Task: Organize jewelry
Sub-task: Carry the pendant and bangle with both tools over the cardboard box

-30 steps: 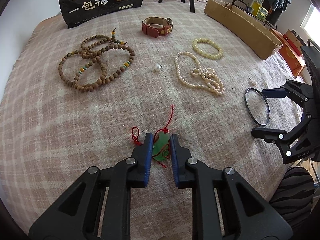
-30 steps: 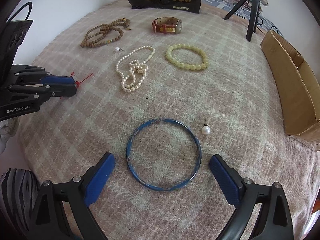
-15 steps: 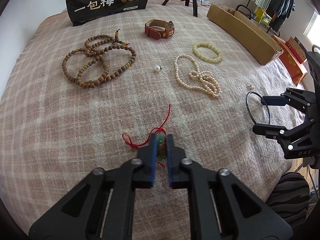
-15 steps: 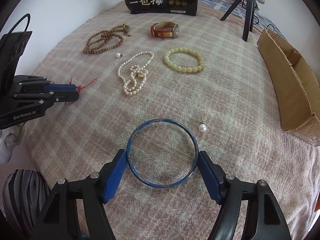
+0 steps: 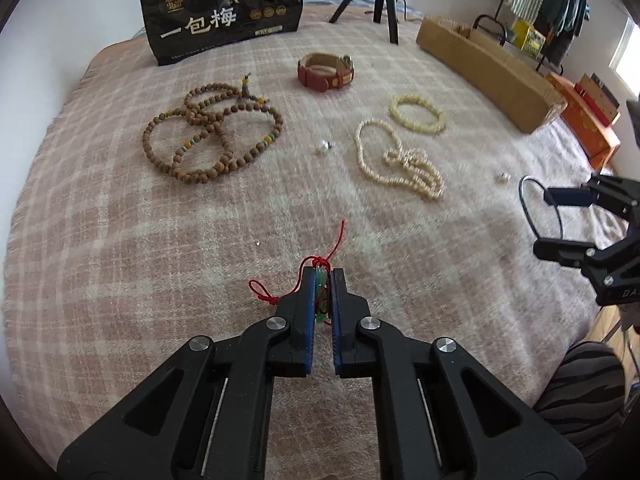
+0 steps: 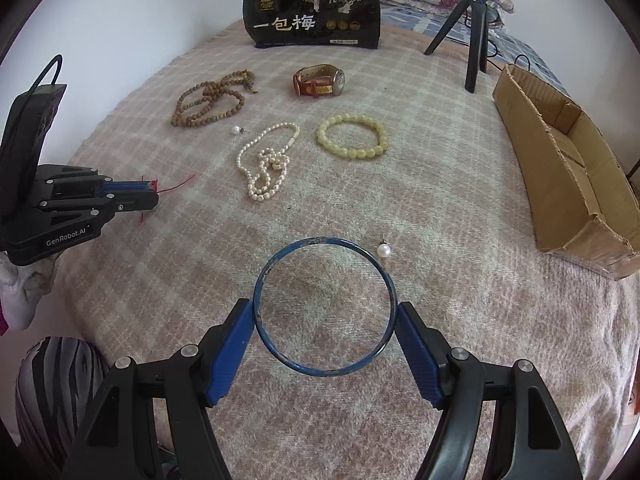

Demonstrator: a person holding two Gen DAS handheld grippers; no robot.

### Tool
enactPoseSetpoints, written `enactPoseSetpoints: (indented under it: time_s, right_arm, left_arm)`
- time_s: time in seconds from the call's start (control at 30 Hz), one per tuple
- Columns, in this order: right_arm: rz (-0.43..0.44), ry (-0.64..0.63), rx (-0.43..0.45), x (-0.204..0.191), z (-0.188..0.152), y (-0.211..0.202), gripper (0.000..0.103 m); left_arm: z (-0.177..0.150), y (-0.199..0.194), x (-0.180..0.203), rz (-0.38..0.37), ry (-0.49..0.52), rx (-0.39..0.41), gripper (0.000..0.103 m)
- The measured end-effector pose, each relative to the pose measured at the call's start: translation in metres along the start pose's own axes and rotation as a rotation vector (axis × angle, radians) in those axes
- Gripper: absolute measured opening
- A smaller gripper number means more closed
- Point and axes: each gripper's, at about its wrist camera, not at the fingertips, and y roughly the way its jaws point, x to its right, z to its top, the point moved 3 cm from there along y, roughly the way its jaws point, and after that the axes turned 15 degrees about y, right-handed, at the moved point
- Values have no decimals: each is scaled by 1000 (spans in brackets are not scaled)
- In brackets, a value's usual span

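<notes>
Green pendant [image 5: 321, 296] on red cord [image 5: 298, 280], clamped between the blue pads of the left gripper [image 5: 322, 300], near edge of the plaid blanket [image 5: 120, 240]. Blue bangle [image 6: 325, 307] pinched across its width by the right gripper [image 6: 325, 320], jaws just closed onto it, near right. Just beside its far right, a pearl earring [image 6: 383, 250]. Farther off: pearl necklace [image 6: 266, 166], yellow bead bracelet [image 6: 353, 136], wooden beads [image 6: 210, 98], watch [image 6: 320, 80]. Far right, cardboard box [image 6: 568, 168].

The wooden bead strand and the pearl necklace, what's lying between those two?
A single loose pearl earring lies on the blanket between the wooden bead strand and the pearl necklace, touching neither. The right wrist view shows it best.
</notes>
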Motion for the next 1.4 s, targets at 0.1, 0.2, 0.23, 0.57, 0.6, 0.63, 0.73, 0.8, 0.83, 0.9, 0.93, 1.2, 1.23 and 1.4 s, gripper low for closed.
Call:
enactPoseSetpoints:
  time_s: [0.1, 0.2, 0.23, 0.57, 0.6, 0.63, 0.73, 0.8, 0.83, 0.9, 0.93, 1.2, 1.23, 1.4]
  right_arm:
    - [0, 3, 20, 2, 1, -10, 74]
    - [-5, 16, 44, 7, 3, -20, 74]
    - [-7, 23, 54, 9, 5, -24, 74]
    - [-33, 54, 142, 32, 17, -70, 74]
    - [-38, 58, 151, 34, 19, -75, 74]
    - [-42, 62, 159, 37, 20, -80, 74]
    - [-53, 72, 184, 45, 22, -95, 74]
    - [-57, 79, 197, 50, 25, -104, 74]
    - [-60, 81, 204, 53, 26, -108, 74]
    - [-66, 91, 217, 58, 32, -116, 74]
    - [-66, 98, 223, 60, 35, -120, 74]
    - [-95, 139, 261, 88, 60, -138, 74]
    - [-100, 144, 264, 92, 63, -140, 74]
    - [-117, 171, 276, 114, 77, -145, 74]
  left_arm:
    - [5, -13, -3, 5, -5, 31, 4]
    - [10, -24, -9, 9, -25, 50, 5]
    - [12, -29, -11, 8, -34, 60, 4]
    - [35, -70, -19, 27, -39, 147, 5]
    - [38, -75, -18, 26, -36, 156, 5]
    - [41, -79, -16, 26, -33, 167, 4]
    - [52, -93, -9, 22, -17, 202, 4]
    - [60, -101, -4, 18, -4, 222, 5]
    - [64, -104, -2, 17, 3, 231, 5]
    - [72, -110, 4, 15, 15, 246, 4]
    - [76, -112, 6, 13, 21, 254, 5]
    - [115, -121, 22, -5, 64, 300, 5]
    - [121, -121, 24, -6, 71, 307, 4]
    - [150, -119, 38, -18, 100, 329, 5]
